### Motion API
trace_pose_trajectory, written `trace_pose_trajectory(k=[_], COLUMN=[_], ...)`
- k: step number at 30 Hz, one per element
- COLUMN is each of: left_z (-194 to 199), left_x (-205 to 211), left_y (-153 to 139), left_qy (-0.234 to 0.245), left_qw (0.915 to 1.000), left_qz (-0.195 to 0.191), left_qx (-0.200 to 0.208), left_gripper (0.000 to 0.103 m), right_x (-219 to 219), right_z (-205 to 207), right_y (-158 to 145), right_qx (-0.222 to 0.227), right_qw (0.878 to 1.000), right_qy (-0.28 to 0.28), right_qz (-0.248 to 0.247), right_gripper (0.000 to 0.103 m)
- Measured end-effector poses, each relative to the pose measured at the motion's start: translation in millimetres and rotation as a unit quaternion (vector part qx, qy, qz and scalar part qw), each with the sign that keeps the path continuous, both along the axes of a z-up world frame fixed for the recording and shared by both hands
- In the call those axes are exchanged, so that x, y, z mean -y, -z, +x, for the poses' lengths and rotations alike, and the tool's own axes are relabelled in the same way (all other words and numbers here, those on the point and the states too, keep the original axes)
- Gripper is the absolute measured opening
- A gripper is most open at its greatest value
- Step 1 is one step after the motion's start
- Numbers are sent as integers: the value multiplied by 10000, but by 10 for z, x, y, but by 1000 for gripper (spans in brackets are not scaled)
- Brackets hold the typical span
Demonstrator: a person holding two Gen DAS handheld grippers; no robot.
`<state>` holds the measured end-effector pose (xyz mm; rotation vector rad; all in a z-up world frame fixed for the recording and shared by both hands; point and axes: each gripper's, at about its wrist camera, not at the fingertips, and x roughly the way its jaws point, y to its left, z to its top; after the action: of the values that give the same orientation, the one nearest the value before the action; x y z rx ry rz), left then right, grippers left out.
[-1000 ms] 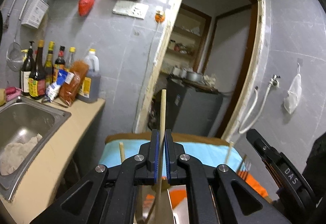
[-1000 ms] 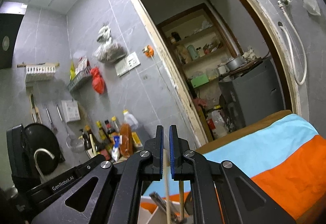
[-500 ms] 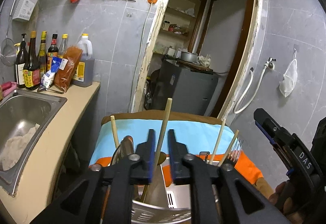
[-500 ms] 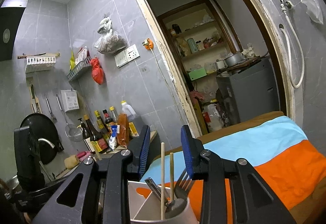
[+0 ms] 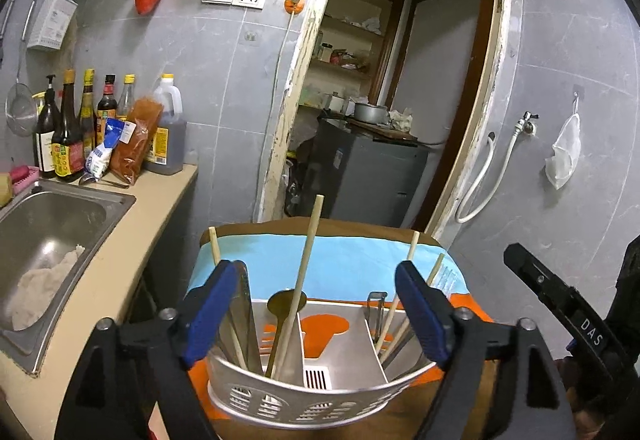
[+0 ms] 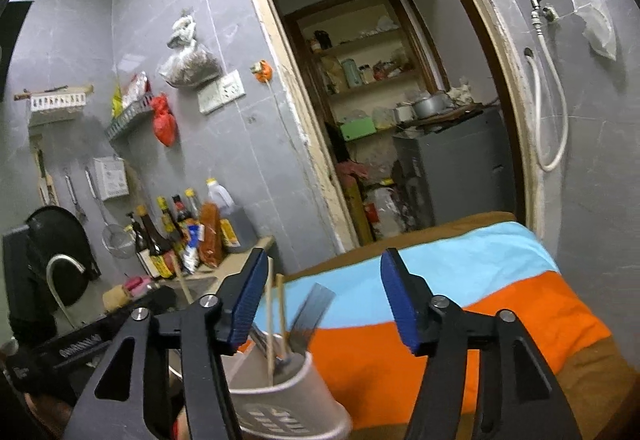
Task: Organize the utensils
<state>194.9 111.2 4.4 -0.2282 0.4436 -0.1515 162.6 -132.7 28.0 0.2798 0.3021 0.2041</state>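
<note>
A white utensil holder with compartments stands on a table covered by a blue and orange cloth. A chopstick and a spoon lean in its middle compartment, a knife and a chopstick in the left one, chopsticks and a fork in the right one. My left gripper is open wide above the holder, holding nothing. My right gripper is open and empty, with the holder and its chopsticks by its left finger.
A steel sink sits in the counter at left, with sauce bottles at the wall. A doorway opens behind the table, with a grey cabinet inside. The right gripper shows at the left view's right edge.
Both grippers were shut on chopsticks a second ago. They opened, let the chopsticks stand in the holder, and pulled back and up.
</note>
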Motion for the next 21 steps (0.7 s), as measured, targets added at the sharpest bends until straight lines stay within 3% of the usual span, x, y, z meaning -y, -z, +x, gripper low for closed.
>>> trace_pose_trajectory(k=[5, 10, 13, 21], left_z=[-51, -150, -234, -427], left_x=[81, 175, 190, 189], left_y=[-17, -2, -6, -57], left_qy=[-103, -262, -322, -517], left_qw=[9996, 9975, 9970, 9955], left_qz=[215, 579, 633, 751], left_qx=[-131, -305, -321, -252], left_gripper=[100, 101, 101, 101], right_x=[87, 162, 200, 284], right_z=[-87, -198, -296, -584], right_y=[-22, -58, -96, -217], right_qx=[-155, -332, -341, -372], right_qw=[9995, 9979, 9968, 9932], right_qy=[145, 280, 371, 631], right_qz=[-220, -477, -628, -901], right_gripper=[72, 78, 88, 96])
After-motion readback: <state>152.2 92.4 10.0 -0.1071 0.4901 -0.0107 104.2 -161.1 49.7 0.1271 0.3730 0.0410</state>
